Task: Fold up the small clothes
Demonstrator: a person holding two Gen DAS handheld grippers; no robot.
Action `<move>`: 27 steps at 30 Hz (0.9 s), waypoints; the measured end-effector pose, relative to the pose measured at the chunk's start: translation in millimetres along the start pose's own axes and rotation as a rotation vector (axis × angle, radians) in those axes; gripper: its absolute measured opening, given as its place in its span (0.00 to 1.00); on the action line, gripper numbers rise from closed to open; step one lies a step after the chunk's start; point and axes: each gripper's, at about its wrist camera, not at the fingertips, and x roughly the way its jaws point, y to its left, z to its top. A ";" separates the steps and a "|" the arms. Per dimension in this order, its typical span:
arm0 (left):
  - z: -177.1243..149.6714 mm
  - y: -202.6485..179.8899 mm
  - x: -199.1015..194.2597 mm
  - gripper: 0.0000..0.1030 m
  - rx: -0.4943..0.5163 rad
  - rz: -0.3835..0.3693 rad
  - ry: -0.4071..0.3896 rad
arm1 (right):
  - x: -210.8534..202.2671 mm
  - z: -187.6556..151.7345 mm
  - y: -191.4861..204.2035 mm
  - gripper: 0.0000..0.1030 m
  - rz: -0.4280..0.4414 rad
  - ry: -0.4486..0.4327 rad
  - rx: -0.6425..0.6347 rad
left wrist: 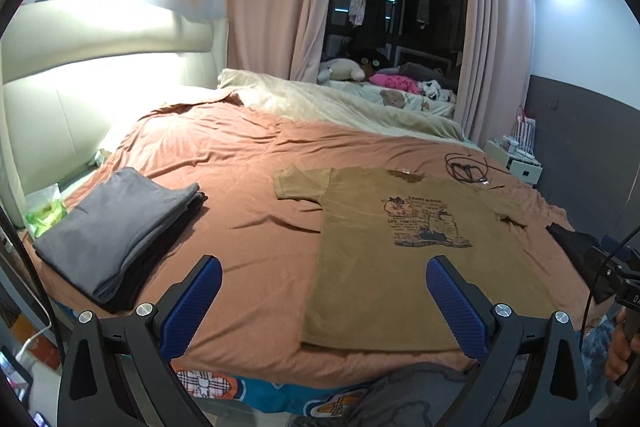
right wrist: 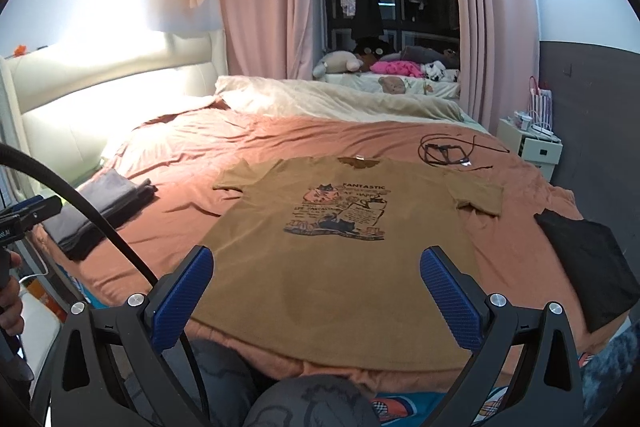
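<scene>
A brown T-shirt (left wrist: 404, 251) (right wrist: 340, 247) with a cartoon print lies spread flat, face up, on the orange bedspread (left wrist: 240, 163), collar toward the far side. My left gripper (left wrist: 324, 281) hovers open above the shirt's near left edge with nothing between its blue pads. My right gripper (right wrist: 316, 273) stands open over the shirt's lower middle, also holding nothing. A stack of folded grey clothes (left wrist: 116, 227) (right wrist: 100, 207) rests on the bed at the left. A folded black garment (right wrist: 588, 263) (left wrist: 576, 247) lies at the right.
A black cable (right wrist: 444, 151) lies coiled beyond the shirt. A beige blanket (right wrist: 340, 99) is bunched at the far side. A white nightstand (right wrist: 532, 143) stands at the right, the padded headboard (left wrist: 60, 79) at the left. The person's knees (right wrist: 304, 403) are at the bed's near edge.
</scene>
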 end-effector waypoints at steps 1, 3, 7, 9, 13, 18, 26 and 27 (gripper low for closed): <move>2.7 1.6 5.6 1.00 -0.004 -0.001 0.004 | 6.9 4.9 -0.8 1.00 0.000 0.009 0.009; 10.1 6.7 19.0 1.00 -0.015 -0.004 0.013 | 19.8 12.5 -5.0 1.00 0.014 0.025 0.041; 24.2 12.3 43.9 1.00 -0.021 -0.009 0.031 | 45.7 31.9 -15.1 1.00 0.016 0.060 0.078; 32.2 14.7 59.0 1.00 -0.013 -0.004 0.036 | 57.2 41.8 -17.3 1.00 0.019 0.068 0.078; 46.1 16.5 87.8 1.00 0.018 -0.001 0.049 | 84.0 61.8 -22.4 1.00 0.027 0.081 0.072; 66.1 24.6 126.0 1.00 0.008 -0.023 0.078 | 123.1 86.6 -25.6 1.00 0.048 0.106 0.061; 96.8 41.0 188.2 0.91 -0.007 -0.009 0.114 | 185.3 118.8 -39.4 1.00 0.087 0.128 0.060; 100.5 44.4 197.4 0.88 -0.009 -0.007 0.123 | 195.8 124.2 -39.8 1.00 0.097 0.131 0.062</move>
